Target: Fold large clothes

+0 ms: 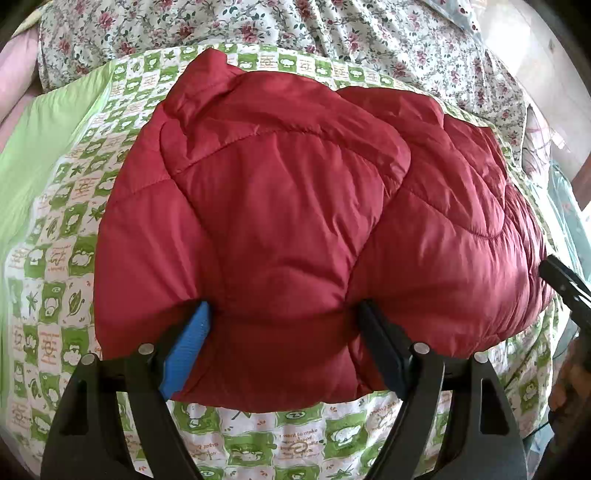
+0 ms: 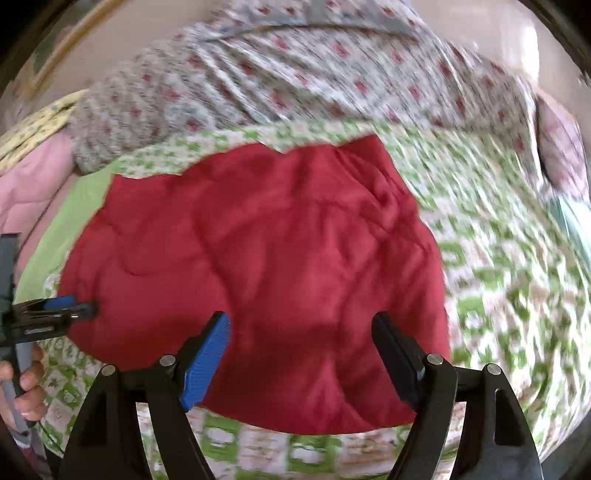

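Observation:
A puffy red quilted jacket (image 1: 295,206) lies folded in a bundle on a green-and-white patterned sheet (image 1: 66,229). My left gripper (image 1: 284,306) stands open at the jacket's near edge. Its blue pad (image 1: 188,347) and black finger (image 1: 380,339) sink their tips into the padding, and a thick roll of the hem bulges between them. The right wrist view is blurred by motion. There my right gripper (image 2: 301,325) hovers open over the near part of the jacket (image 2: 266,251), with nothing pinched. My left gripper (image 2: 79,308) also shows at the jacket's left edge.
A floral bedspread (image 1: 332,33) is heaped behind the sheet, and pink bedding (image 2: 33,184) lies at the far left. A person's hand (image 2: 26,384) holds the left gripper's handle. The right gripper's black finger (image 1: 561,280) pokes in at the jacket's right end.

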### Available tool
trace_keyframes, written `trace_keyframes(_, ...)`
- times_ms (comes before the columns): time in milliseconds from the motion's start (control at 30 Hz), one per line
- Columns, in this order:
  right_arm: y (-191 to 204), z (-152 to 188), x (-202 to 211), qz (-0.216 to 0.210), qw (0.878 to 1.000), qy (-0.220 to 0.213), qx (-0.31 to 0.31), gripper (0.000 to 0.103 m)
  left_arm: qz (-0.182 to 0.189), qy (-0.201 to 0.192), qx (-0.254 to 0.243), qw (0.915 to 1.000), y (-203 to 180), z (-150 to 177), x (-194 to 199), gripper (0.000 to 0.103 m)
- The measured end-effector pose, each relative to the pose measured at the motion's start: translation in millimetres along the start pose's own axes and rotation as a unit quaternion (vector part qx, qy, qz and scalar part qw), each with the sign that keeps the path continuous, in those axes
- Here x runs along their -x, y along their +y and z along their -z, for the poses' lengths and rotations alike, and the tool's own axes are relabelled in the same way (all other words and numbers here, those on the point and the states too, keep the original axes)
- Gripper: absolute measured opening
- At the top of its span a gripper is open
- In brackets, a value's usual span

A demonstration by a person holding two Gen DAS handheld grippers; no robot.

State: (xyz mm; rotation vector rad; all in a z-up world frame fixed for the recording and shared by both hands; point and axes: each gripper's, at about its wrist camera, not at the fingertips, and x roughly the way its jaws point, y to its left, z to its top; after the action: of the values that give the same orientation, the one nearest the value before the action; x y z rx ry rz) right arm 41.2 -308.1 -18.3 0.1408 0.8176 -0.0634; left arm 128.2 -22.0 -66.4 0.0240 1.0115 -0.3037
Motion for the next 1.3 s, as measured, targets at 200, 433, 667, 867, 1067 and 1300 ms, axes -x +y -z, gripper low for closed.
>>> trace_keyframes(200,22,4,-29,0.001,0.998,0.040,0.038,0.081,-0.007,0.003,-0.002,1.0000,-2,-1,-1,0.082)
trace_keyframes(433,1,4,-49,0.007,0.999,0.048,0.005,0.091,-0.019,-0.002,-0.010,0.9998,-6,-1,2,0.082)
trace_keyframes(667,-3,6,-47,0.001,0.999,0.047,0.000,0.092,-0.035,-0.006,-0.015,0.9993,-11,-1,11,0.081)
trace_keyframes(867,-2,-6,-21,-0.006,1.000,0.022,-0.010,0.086,-0.034,-0.022,-0.022,0.9989,-18,-7,27,0.081)
trace_keyframes(1067,13,-29,-3,-0.037,0.999,-0.016,0.008,0.085,-0.019,-0.041,-0.032,0.9985,-31,-23,35,0.081)
trace_keyframes(1300,18,-41,-55,-0.019,0.999,0.036,0.020,0.086,-0.013,-0.036,-0.017,0.9991,-31,-43,19,0.081)
